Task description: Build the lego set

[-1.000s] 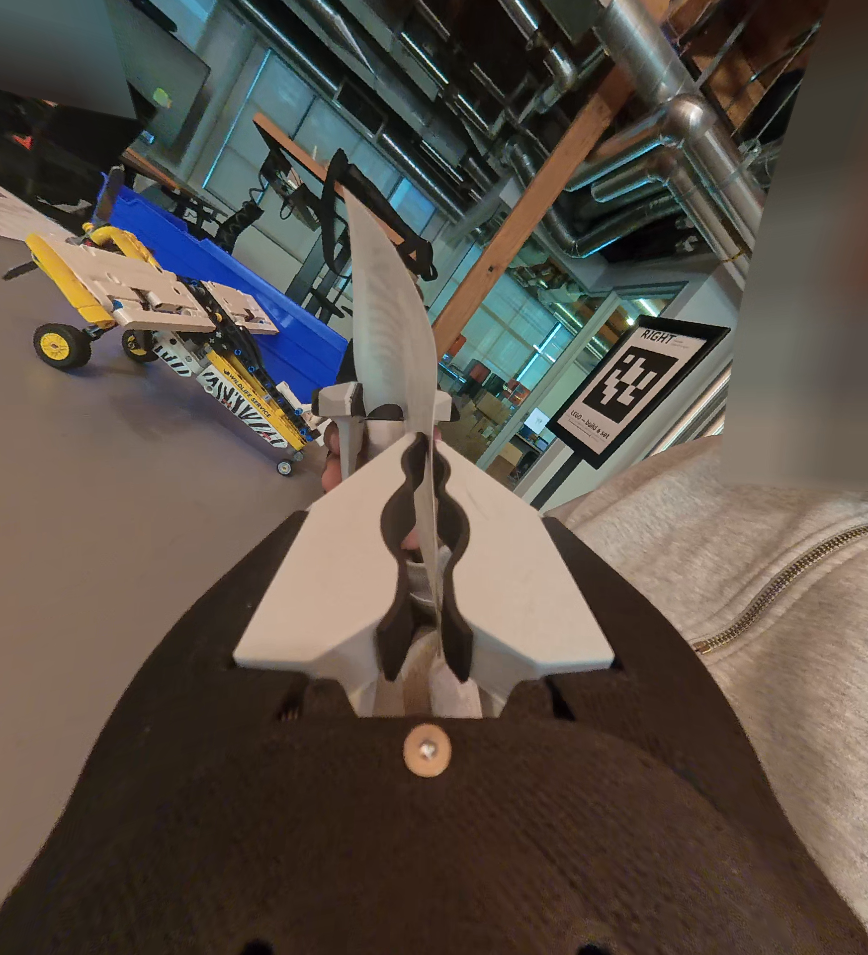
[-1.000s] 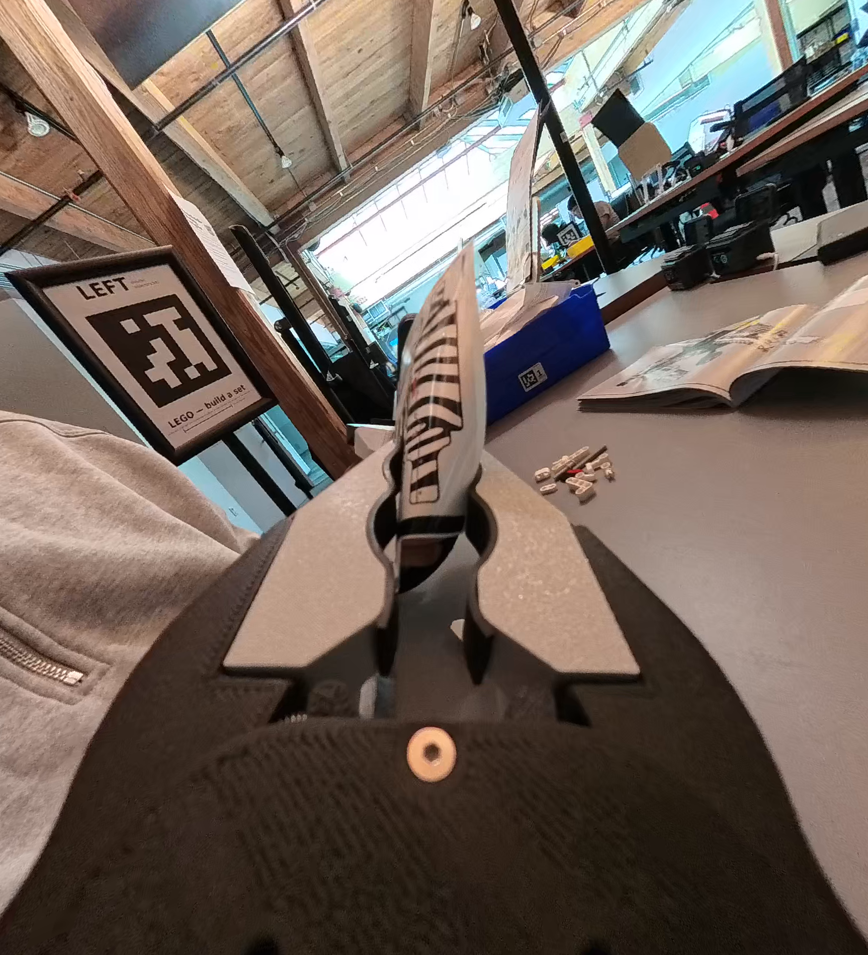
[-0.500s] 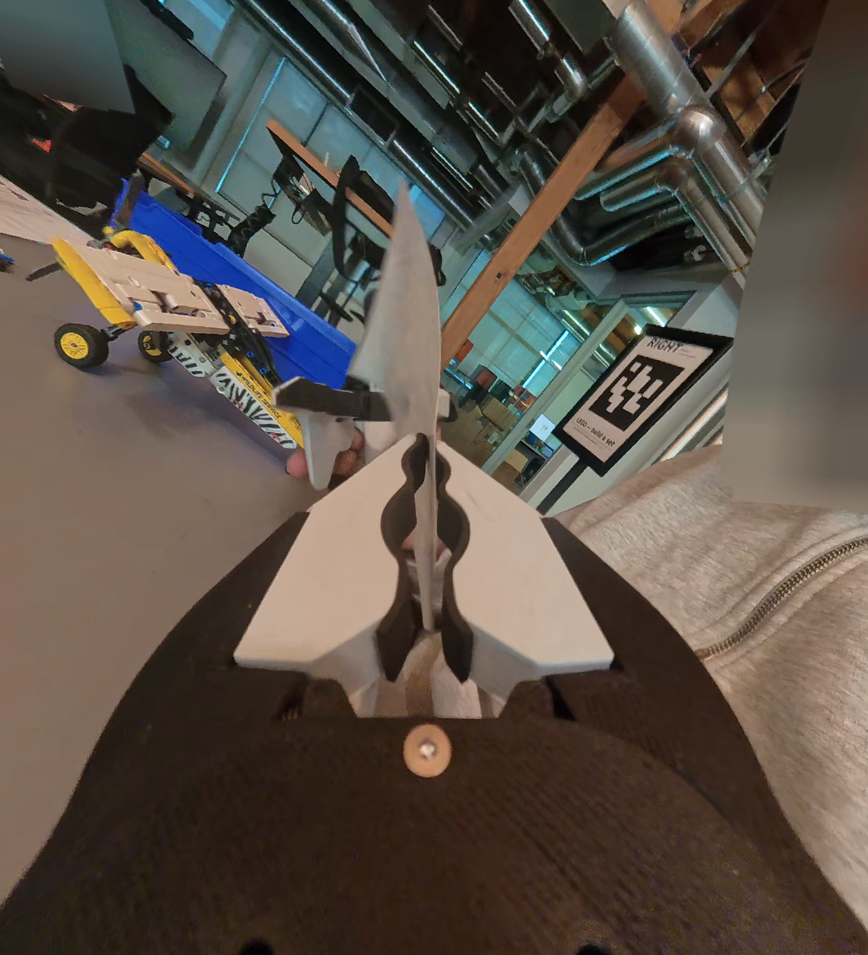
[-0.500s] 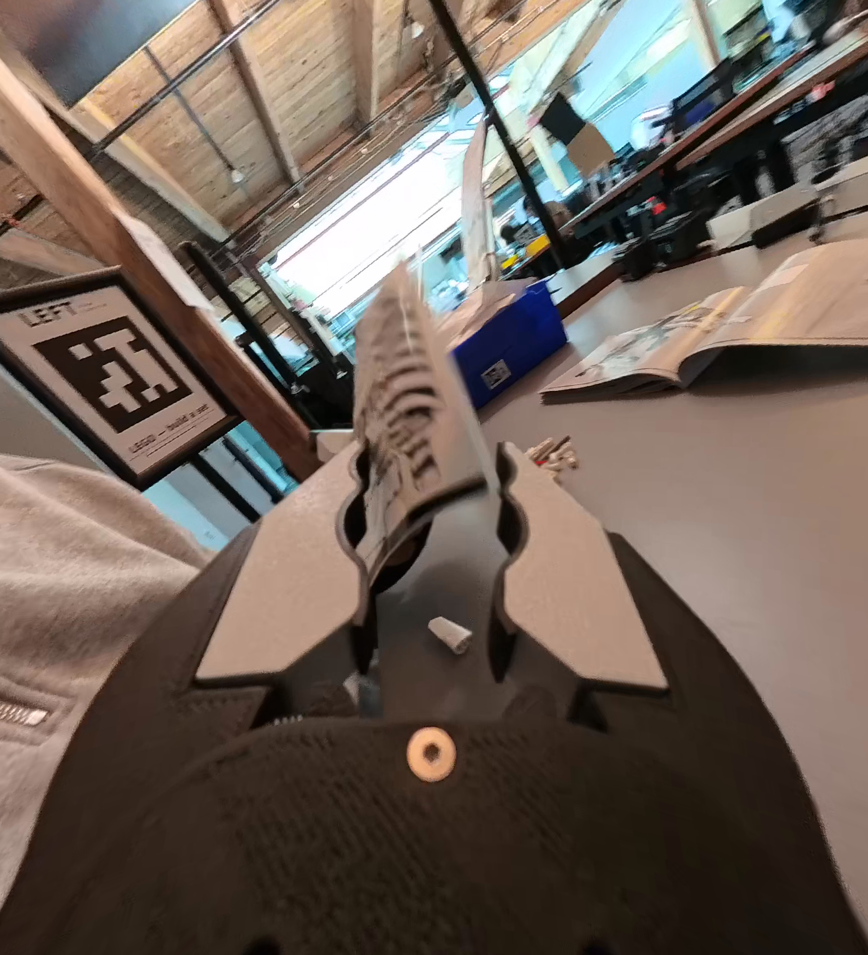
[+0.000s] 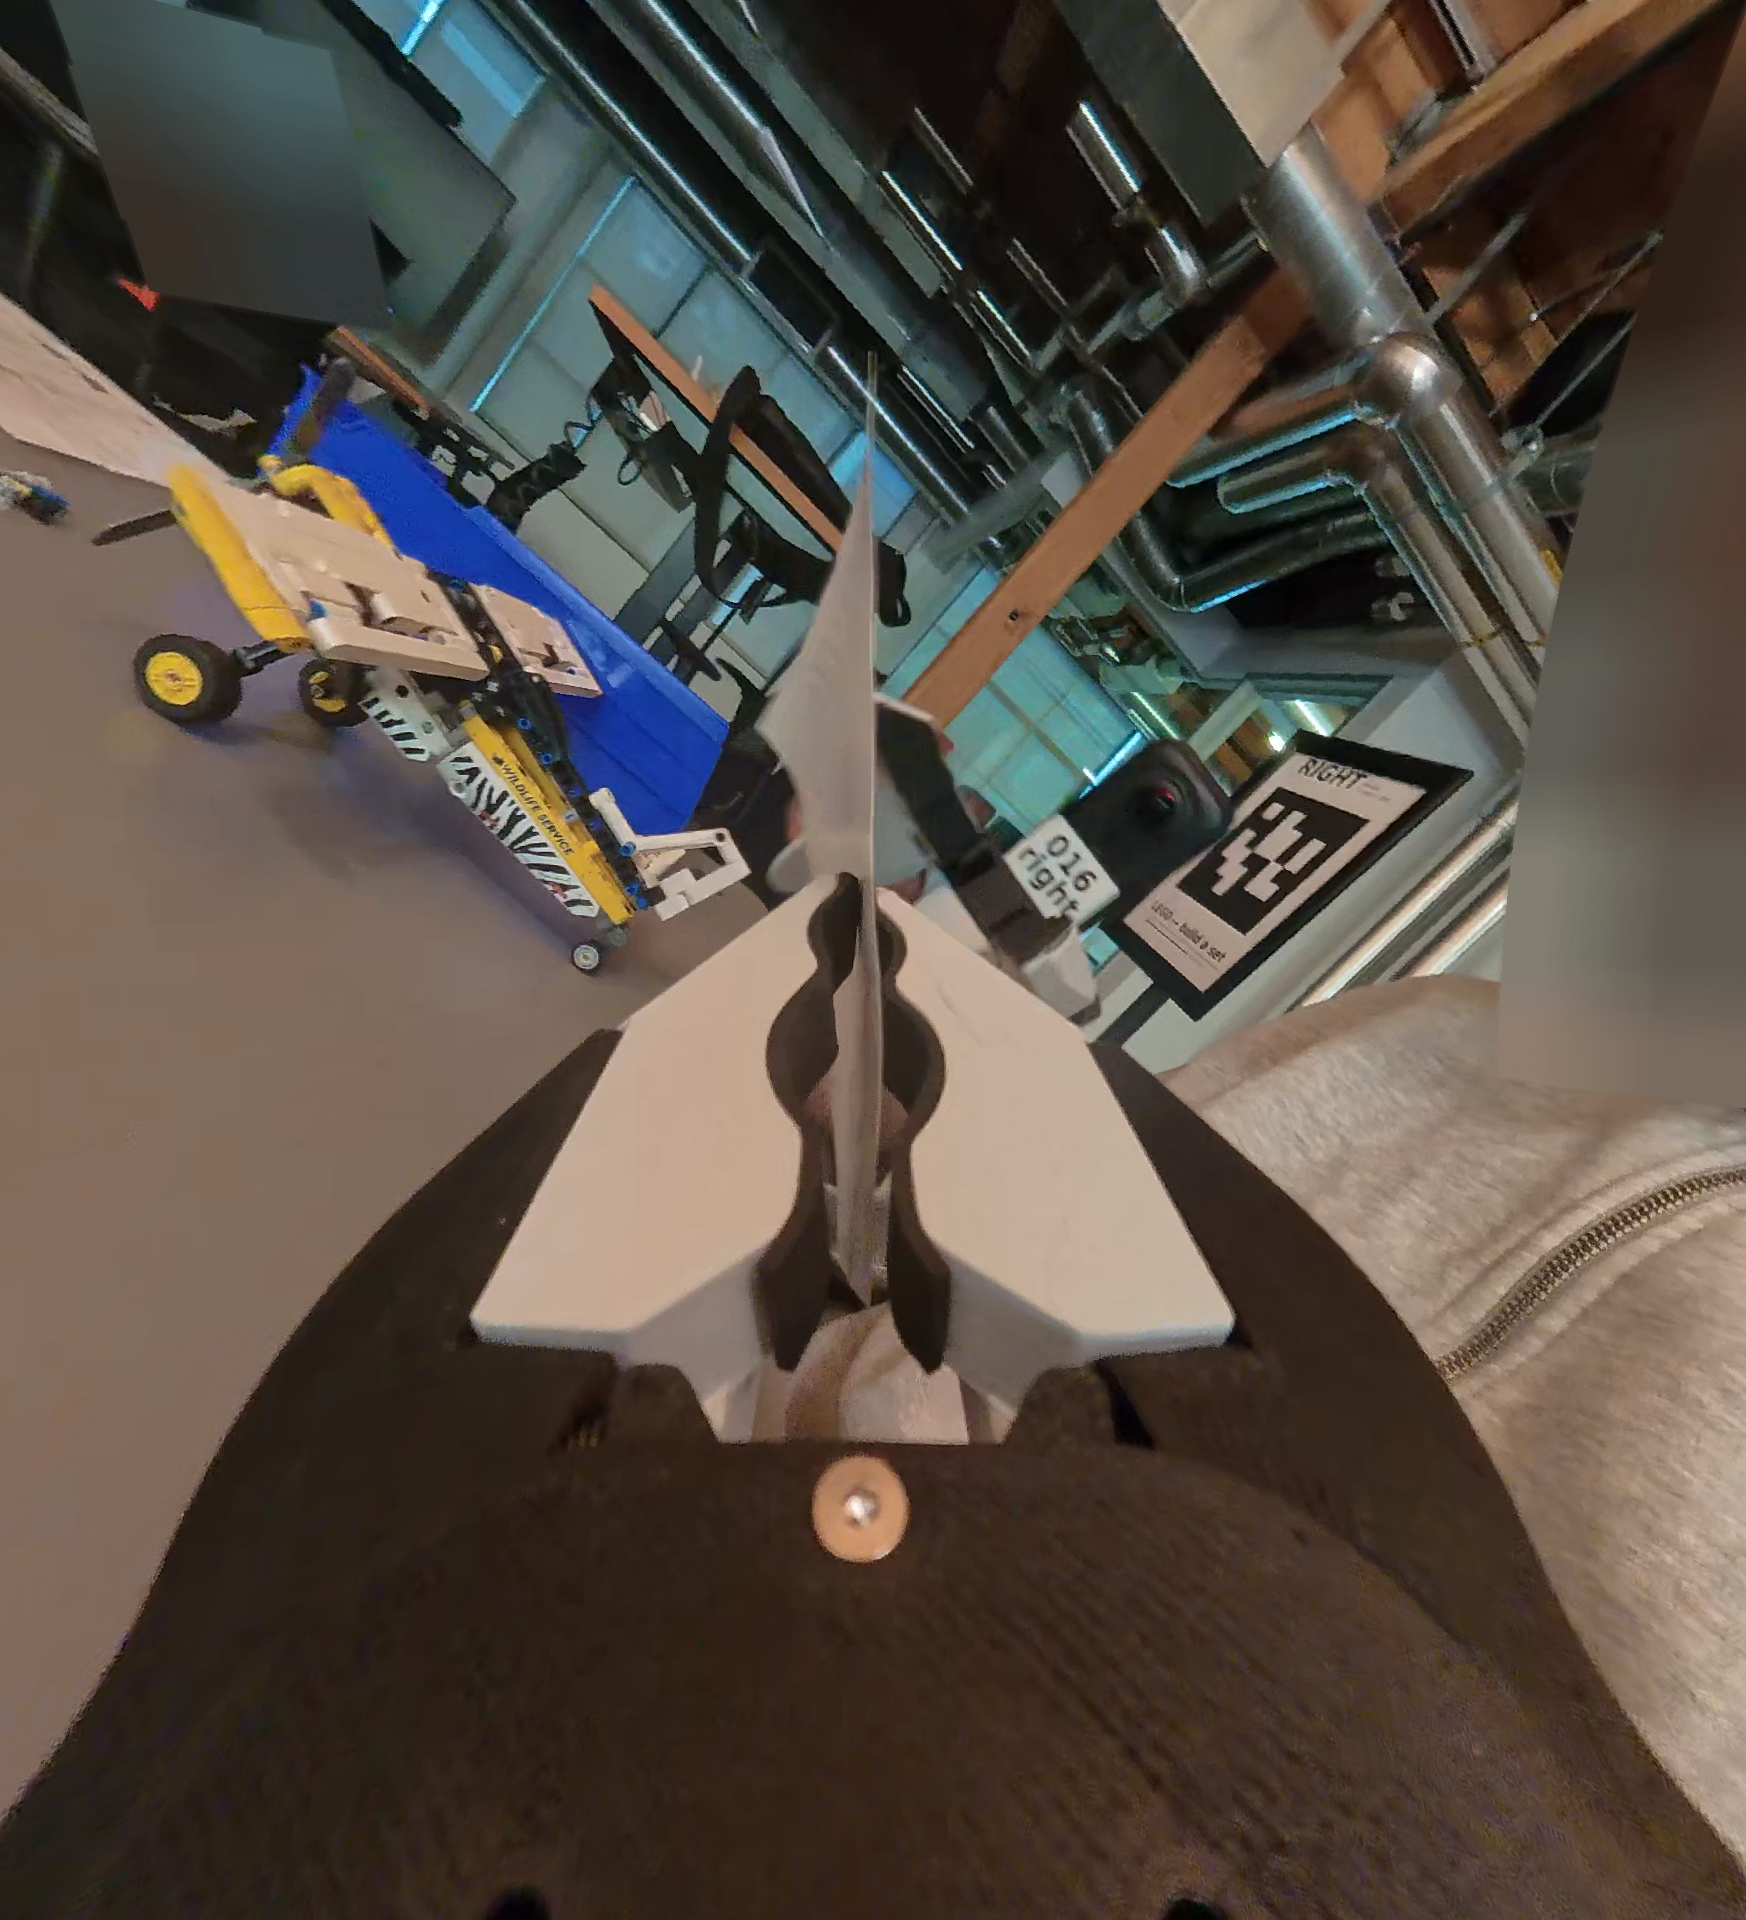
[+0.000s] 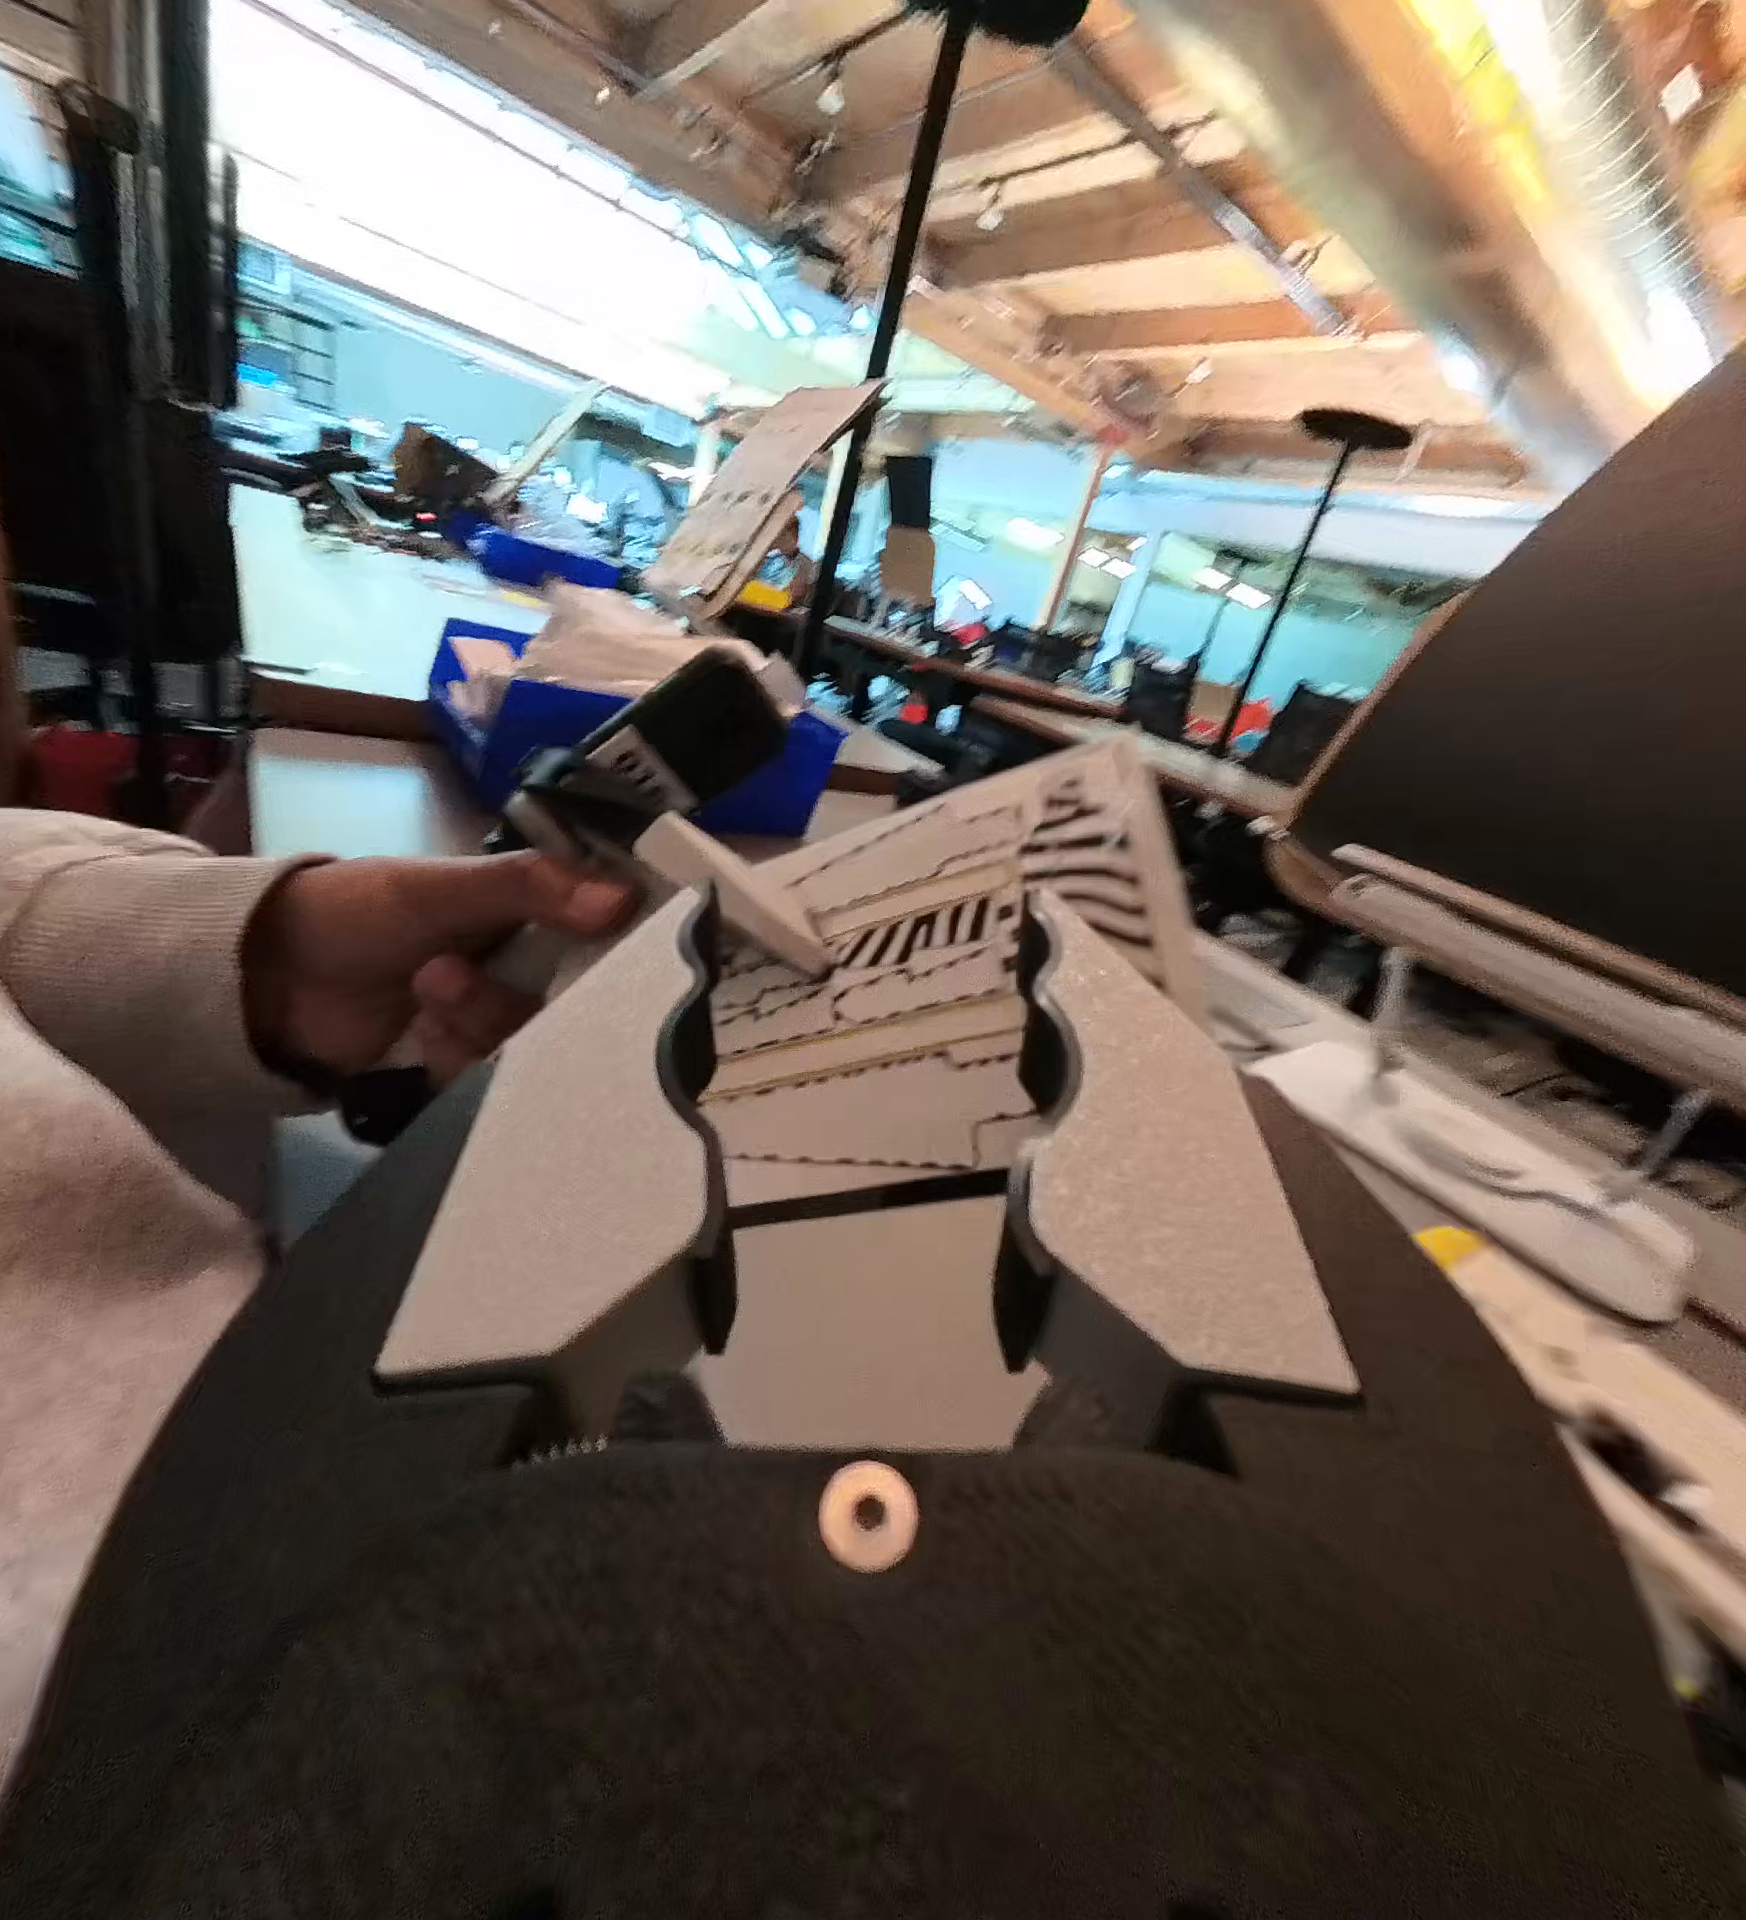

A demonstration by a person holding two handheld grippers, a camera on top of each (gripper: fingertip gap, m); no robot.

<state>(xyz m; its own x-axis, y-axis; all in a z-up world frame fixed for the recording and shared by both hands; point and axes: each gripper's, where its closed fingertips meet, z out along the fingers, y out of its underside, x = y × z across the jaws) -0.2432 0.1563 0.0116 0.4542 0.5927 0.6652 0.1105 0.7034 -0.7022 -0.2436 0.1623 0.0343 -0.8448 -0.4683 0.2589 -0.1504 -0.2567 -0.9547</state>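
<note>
The left claw point(image 5: 864, 914) is pressed together on the edge of a thin sticker sheet point(image 5: 838, 717), held upright. The right claw point(image 6: 869, 925) stands spread, the sheet's striped face between its jaws. The yellow lego plane point(image 5: 412, 665) sits on the grey bench point(image 5: 121, 987) beyond

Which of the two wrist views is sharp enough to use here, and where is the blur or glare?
Left wrist view: sharp; the sticker sheet edge-on between the fingers and the yellow lego plane read clearly, apart from wide-angle bending. Right wrist view: motion-smeared throughout, windows blown out white, the sticker sheet soft.
</note>
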